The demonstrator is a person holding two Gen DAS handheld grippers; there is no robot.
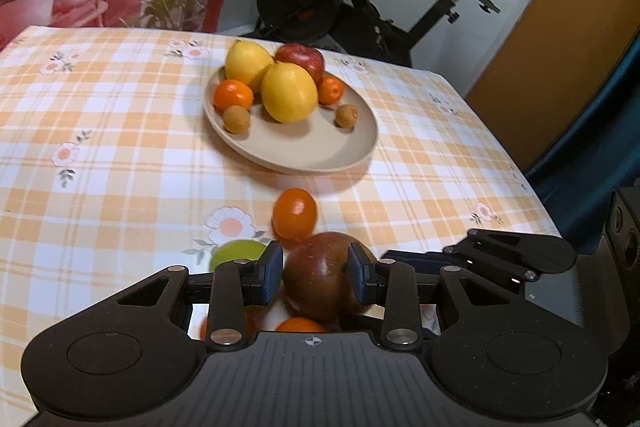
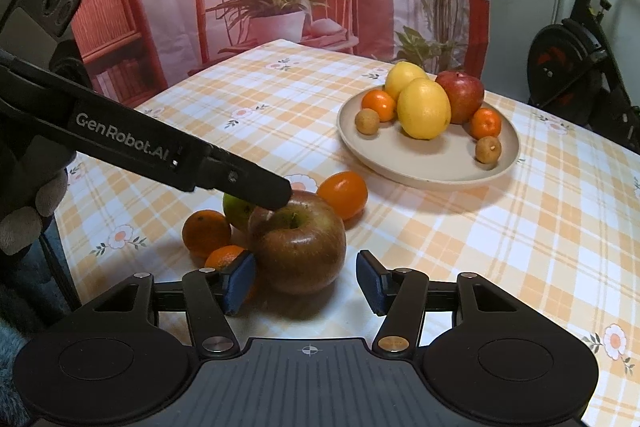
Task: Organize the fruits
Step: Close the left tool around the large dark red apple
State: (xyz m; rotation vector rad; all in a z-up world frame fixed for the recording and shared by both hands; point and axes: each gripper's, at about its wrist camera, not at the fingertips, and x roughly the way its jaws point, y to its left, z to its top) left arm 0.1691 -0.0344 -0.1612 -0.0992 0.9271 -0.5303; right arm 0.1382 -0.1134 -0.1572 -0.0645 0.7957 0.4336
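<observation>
Left wrist view: the dark red apple sits on the bench, and the left tongs are closed on it, both blue pads pressing its sides. A small orange lies just beyond it at 12 o'clock. The plate with lemons and other fruit stands further at 12 o'clock. The right tongs are open just before the apple, gripping nothing.
</observation>
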